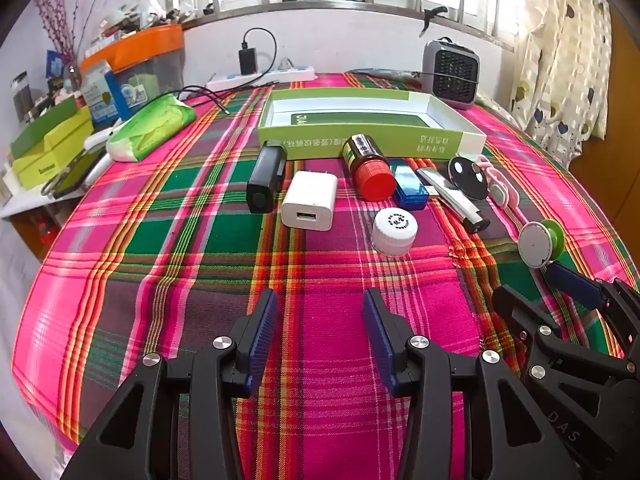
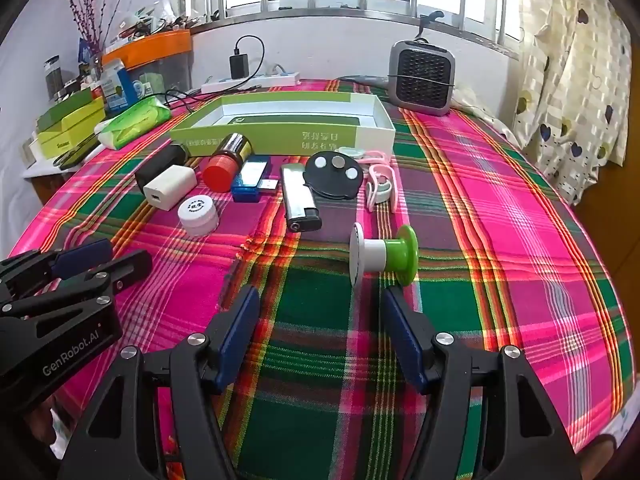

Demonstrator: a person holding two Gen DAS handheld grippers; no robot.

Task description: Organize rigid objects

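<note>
Hovering: both tongs hang over the plaid cloth (image 1: 160,240), tilted downward, with the row of small things ahead of them.
Left gripper (image 1: 320,336): jaws spread wide, nothing between the blue pads, only cloth beneath.
Right gripper (image 2: 320,332): jaws spread wide and empty; it stands just beside the left one, on its right.
Spool (image 2: 382,254): white-and-green, lying on its side, just ahead of the right gripper's right finger tip, not touching it as far as can be seen.
White cap (image 1: 394,226): round, on the cloth, straight ahead of the left gripper and a little to the right, apart from its fingers.
White charger (image 1: 309,200): ahead of the left gripper, beside the black block (image 1: 266,180) on its left.
Red-capped bottle (image 1: 366,166): lying on its side, cap toward the tongs, just in front of the box wall.
Blue stick (image 1: 408,188): between the bottle and the silver lighter (image 2: 300,200).
Black disc (image 2: 334,174): with three round spots, overlapping the lighter's far end.
Pink-and-white clip (image 2: 380,186): right of the disc.
Green box (image 1: 372,142): open, shallow, behind the row, well beyond both tongs.
Heater (image 2: 422,76): grey, at the far edge, right of the box.
Green packet (image 1: 152,128): left of the box.
</note>
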